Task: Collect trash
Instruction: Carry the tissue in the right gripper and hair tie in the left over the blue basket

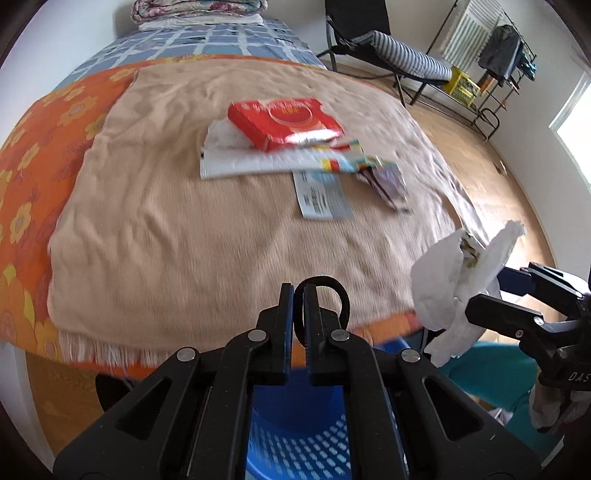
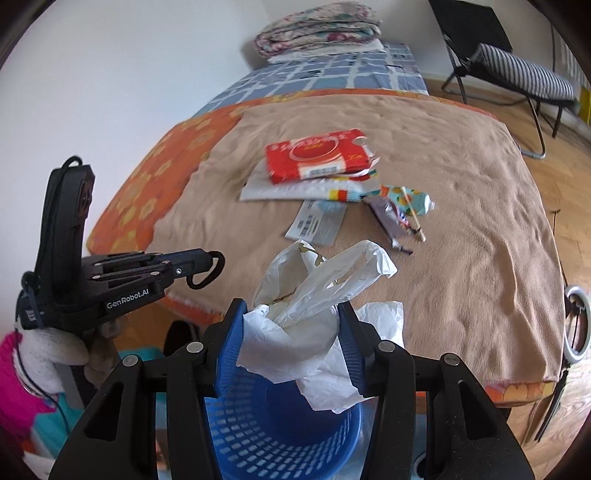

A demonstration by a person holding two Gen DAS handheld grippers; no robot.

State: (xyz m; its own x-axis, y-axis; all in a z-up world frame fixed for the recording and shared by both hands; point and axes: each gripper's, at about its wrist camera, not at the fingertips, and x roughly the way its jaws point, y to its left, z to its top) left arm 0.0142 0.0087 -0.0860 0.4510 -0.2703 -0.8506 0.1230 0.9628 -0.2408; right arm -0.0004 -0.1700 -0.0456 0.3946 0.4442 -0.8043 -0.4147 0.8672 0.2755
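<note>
Trash: right tongs (image 2: 291, 343) clamped a white plastic bag (image 2: 314, 306), left tongs (image 1: 299, 299) a black hair tie (image 1: 328, 291), both above the blue basket (image 2: 280, 435); judged drop step, next release.

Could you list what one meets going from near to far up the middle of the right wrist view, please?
Blue basket → white plastic bag held in the right gripper → barcoded paper slip → red packet → blue checked sheet → folded floral quilt.
</note>
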